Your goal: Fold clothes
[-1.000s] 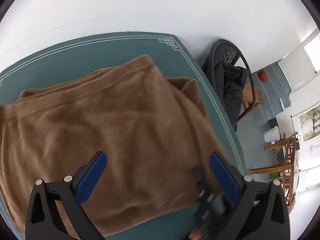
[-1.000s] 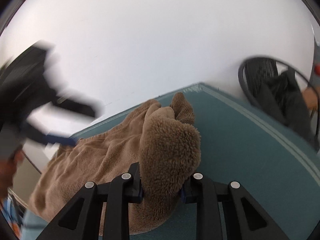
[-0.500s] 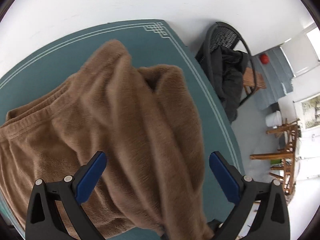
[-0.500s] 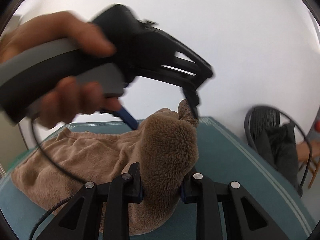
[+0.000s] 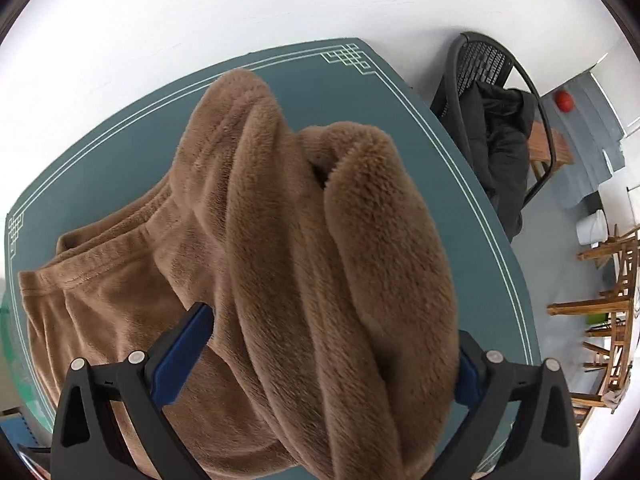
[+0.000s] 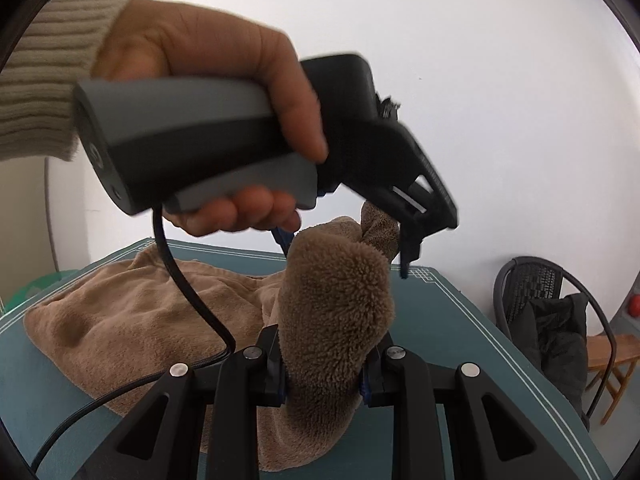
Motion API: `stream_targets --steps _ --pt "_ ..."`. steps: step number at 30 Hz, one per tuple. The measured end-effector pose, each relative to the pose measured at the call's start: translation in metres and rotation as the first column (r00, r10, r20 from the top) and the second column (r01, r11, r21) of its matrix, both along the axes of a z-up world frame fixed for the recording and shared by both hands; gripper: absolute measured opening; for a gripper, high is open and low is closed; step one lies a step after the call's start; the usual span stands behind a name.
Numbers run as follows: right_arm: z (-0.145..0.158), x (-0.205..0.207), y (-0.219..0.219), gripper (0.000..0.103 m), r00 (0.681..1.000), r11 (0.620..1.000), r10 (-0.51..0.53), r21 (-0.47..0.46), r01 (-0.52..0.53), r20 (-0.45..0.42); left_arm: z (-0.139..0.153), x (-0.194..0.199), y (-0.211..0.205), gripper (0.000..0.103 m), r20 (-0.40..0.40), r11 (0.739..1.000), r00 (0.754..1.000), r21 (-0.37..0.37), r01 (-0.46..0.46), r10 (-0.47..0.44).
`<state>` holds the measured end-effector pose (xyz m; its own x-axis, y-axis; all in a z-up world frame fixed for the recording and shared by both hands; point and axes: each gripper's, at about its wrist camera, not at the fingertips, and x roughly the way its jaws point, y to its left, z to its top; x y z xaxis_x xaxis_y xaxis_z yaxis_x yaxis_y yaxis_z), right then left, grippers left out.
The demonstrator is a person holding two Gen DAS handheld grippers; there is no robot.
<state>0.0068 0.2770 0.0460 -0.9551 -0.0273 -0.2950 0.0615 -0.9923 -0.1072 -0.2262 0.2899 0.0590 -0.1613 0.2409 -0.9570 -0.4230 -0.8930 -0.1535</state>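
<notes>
Broadly, the teal table (image 5: 460, 184) carried the brown fleece garment (image 5: 132, 312), whose raised fold sat clamped in the right gripper (image 6: 324, 368) and lay between the spread fingers of the released left gripper (image 5: 332, 344).

Home room, teal table (image 5: 460, 184), wicker chair (image 5: 486, 76) holding dark clothes, wooden furniture (image 5: 608, 312)

white wall (image 5: 200, 12), black chair (image 5: 492, 92), grey floor (image 5: 560, 248)
</notes>
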Motion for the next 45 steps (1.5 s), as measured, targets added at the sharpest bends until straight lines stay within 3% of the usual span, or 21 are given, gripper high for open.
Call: stream_targets --steps 1,3,6,14,20,29,38,45 --pt "0.0 0.001 -0.001 0.026 1.0 1.0 0.003 0.0 -0.003 0.0 0.0 0.0 -0.004 0.09 -0.001 1.0 1.0 0.014 0.0 0.0" --pt "0.001 0.003 -0.003 0.026 1.0 1.0 0.008 -0.001 -0.008 0.0 0.0 0.0 -0.011 0.052 0.02 0.999 1.0 0.045 0.003 -0.004" --pt "0.002 0.004 -0.002 0.026 1.0 1.0 0.014 -0.016 -0.014 0.004 0.004 0.002 -0.02 0.039 0.005 0.998 1.0 0.057 0.0 -0.001" --pt "0.003 0.011 -0.008 0.026 0.999 0.999 0.046 -0.011 -0.046 0.0 0.025 0.013 -0.052 0.036 -0.027 0.993 1.0 0.118 -0.005 0.008" --pt "0.027 0.01 -0.02 0.026 0.996 0.994 0.083 -0.067 -0.082 0.022 0.046 0.012 -0.102 0.036 -0.026 0.979 0.999 0.204 -0.03 0.036" --pt "0.057 0.007 -0.105 0.026 0.981 0.978 0.196 -0.068 -0.196 -0.01 0.059 0.004 -0.22 0.036 -0.031 0.948 0.993 0.302 -0.102 0.117" --pt "0.045 -0.002 -0.216 0.026 0.946 0.946 0.324 0.021 -0.324 0.005 0.021 -0.003 -0.356 0.036 0.047 0.864 0.973 0.451 -0.223 0.227" --pt "0.018 -0.014 -0.266 0.026 0.924 0.922 0.376 0.075 -0.381 0.071 -0.023 -0.008 -0.412 0.036 0.104 0.798 0.954 0.528 -0.292 0.281"
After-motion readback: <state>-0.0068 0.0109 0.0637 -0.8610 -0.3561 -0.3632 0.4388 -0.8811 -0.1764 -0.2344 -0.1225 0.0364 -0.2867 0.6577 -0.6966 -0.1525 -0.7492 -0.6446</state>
